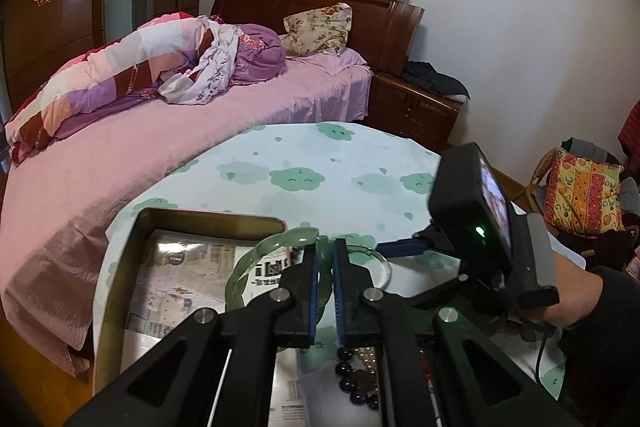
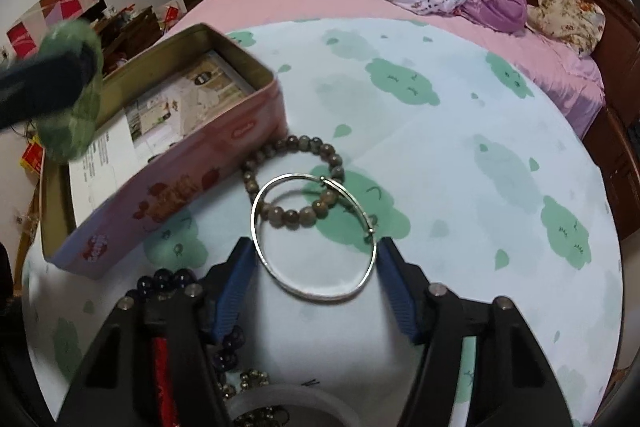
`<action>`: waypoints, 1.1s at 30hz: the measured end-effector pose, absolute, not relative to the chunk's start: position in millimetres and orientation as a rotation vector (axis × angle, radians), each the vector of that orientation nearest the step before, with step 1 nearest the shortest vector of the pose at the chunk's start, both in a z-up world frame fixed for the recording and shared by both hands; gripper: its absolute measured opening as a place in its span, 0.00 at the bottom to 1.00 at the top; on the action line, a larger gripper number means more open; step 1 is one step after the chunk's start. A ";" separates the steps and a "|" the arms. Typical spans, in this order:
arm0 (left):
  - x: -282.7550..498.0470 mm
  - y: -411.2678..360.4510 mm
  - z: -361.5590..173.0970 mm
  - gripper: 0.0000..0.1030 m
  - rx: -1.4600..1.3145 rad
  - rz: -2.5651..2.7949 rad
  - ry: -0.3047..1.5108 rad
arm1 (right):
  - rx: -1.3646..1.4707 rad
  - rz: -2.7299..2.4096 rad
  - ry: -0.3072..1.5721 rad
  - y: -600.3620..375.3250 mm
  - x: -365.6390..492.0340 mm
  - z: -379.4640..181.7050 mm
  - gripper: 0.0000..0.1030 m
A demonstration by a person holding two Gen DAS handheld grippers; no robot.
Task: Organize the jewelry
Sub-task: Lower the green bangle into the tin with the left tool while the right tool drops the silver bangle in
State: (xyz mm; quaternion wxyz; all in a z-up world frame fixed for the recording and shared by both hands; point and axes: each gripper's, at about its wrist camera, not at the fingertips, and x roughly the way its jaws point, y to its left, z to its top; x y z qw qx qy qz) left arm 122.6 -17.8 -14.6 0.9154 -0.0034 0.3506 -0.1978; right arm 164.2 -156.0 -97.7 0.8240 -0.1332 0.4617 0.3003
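My left gripper point(image 1: 325, 247) is shut on a green jade bangle point(image 1: 256, 259) and holds it above the near right corner of an open pink tin box point(image 1: 120, 267). The bangle shows blurred in the right wrist view point(image 2: 76, 123), over the tin point(image 2: 200, 151). My right gripper point(image 2: 316, 251) is open, its blue pads on either side of a silver bangle point(image 2: 314, 237) lying on the table. A brown bead bracelet point(image 2: 294, 183) lies partly under the silver bangle. Dark blue beads point(image 1: 352, 379) and pearls lie near me.
The tin is lined with printed paper point(image 2: 168, 111). The round table has a pale cloth with green clouds point(image 2: 460, 147). A bed with pink sheet point(image 1: 140, 147) borders the table's far side. A white round container point(image 2: 288, 407) sits at my near edge.
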 end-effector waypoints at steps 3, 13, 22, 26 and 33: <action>122.1 -11.0 -13.3 0.05 -0.009 -0.393 0.717 | -0.275 0.634 0.966 -159.6 157.2 -93.5 0.63; 133.9 20.1 -18.8 0.05 -0.026 -0.328 0.711 | -0.310 0.599 0.859 -152.7 146.8 -47.1 0.63; 157.8 44.1 -38.5 0.05 -0.051 -0.263 0.742 | -0.355 0.620 0.800 -106.0 152.3 -23.4 0.63; 167.2 50.4 -52.0 0.05 -0.059 -0.247 0.771 | -0.365 0.625 0.801 -88.2 157.8 -30.9 0.63; 178.4 51.7 -61.9 0.05 -0.066 -0.258 0.794 | -0.371 0.638 0.822 -69.8 166.0 -48.2 0.63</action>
